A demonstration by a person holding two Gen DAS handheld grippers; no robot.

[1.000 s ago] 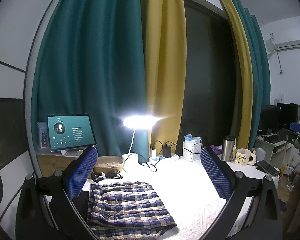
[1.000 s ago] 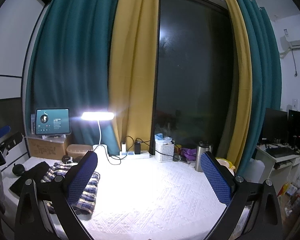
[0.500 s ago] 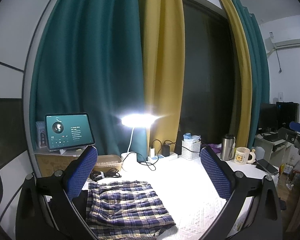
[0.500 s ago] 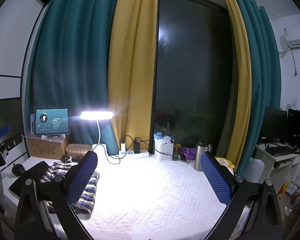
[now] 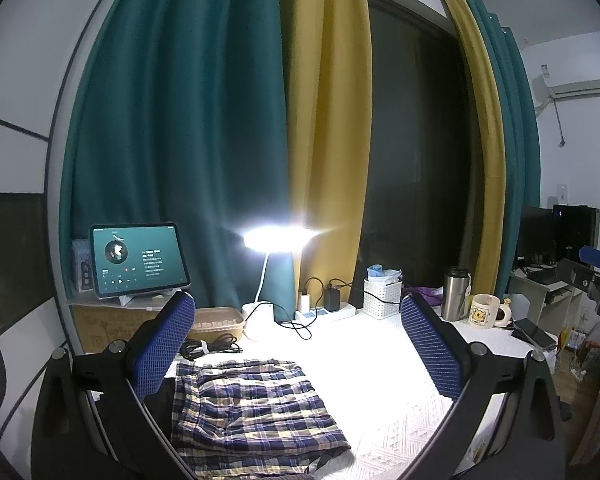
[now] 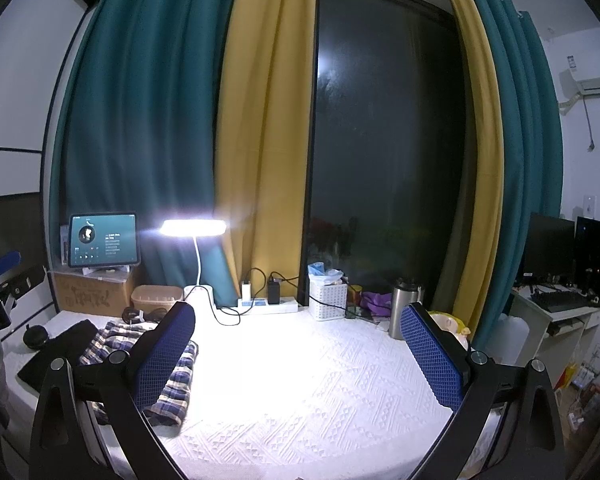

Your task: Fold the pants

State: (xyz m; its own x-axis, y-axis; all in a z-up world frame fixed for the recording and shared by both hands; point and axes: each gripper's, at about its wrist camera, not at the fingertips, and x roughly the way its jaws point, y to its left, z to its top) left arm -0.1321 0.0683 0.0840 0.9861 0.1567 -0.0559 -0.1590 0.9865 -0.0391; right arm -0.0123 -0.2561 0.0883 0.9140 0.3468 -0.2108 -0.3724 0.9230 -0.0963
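Blue-and-cream plaid cotton pants sit folded on the white textured tabletop, left side. Soft, light, floppy; I'd pinch a doubled edge. Both hand-held grippers, left and right, gape wide, empty.

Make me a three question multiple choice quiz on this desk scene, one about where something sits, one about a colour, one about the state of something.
1. Where do the plaid pants lie on the table?
A. left part B. middle C. far right
2. What colour are the gripper fingers?
A. red B. blue C. green
3. The desk lamp is:
A. off B. tipped over C. lit

A: the right wrist view shows them left of the bare cloth. B: blue textured pads. C: its head glows brightly.
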